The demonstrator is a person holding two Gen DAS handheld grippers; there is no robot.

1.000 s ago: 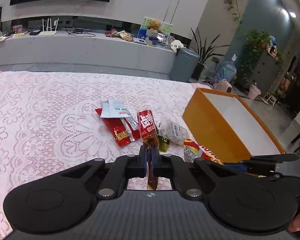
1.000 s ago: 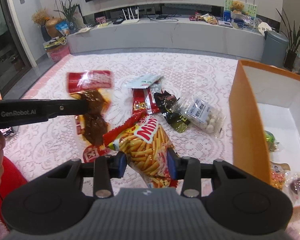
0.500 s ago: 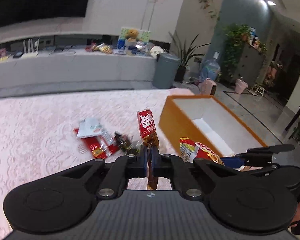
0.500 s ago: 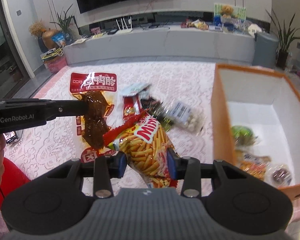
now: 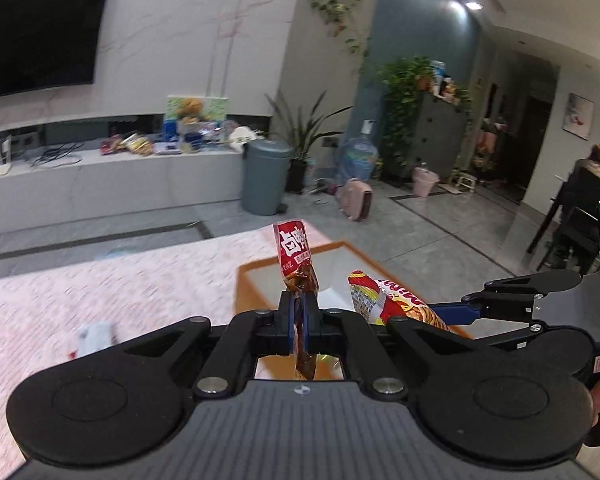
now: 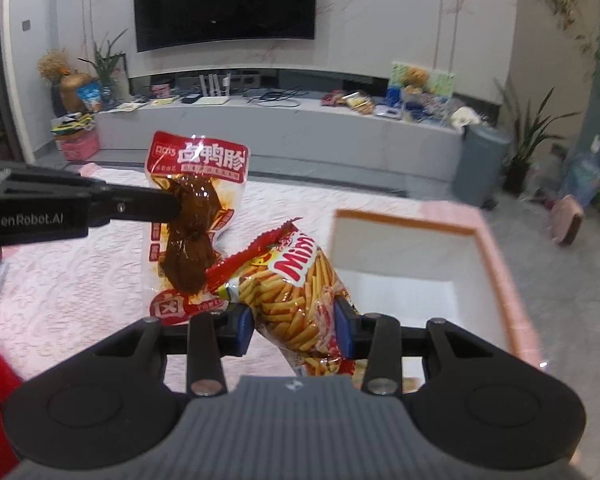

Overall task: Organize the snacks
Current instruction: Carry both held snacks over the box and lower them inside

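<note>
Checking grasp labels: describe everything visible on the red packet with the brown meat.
The red packet is a flat, glossy plastic pouch: a red header band with white Chinese characters, a clear window showing a dark brown sauced piece, and a red-and-white printed bottom. The left tongs are shut on its middle, holding it in the air, upright and slightly tilted. Its lower corner overlaps the red end of the fries bag; contact is unclear. Behind it are the pink lace cloth and orange box.

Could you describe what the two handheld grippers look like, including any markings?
Both are matte black with round-lobed linkage arms, silver pivot pins and a ribbed grey body. The right gripper has blue pads; the left gripper bears white "GenRobot.AI" lettering, seen from the right wrist. No cables are visible.
</note>
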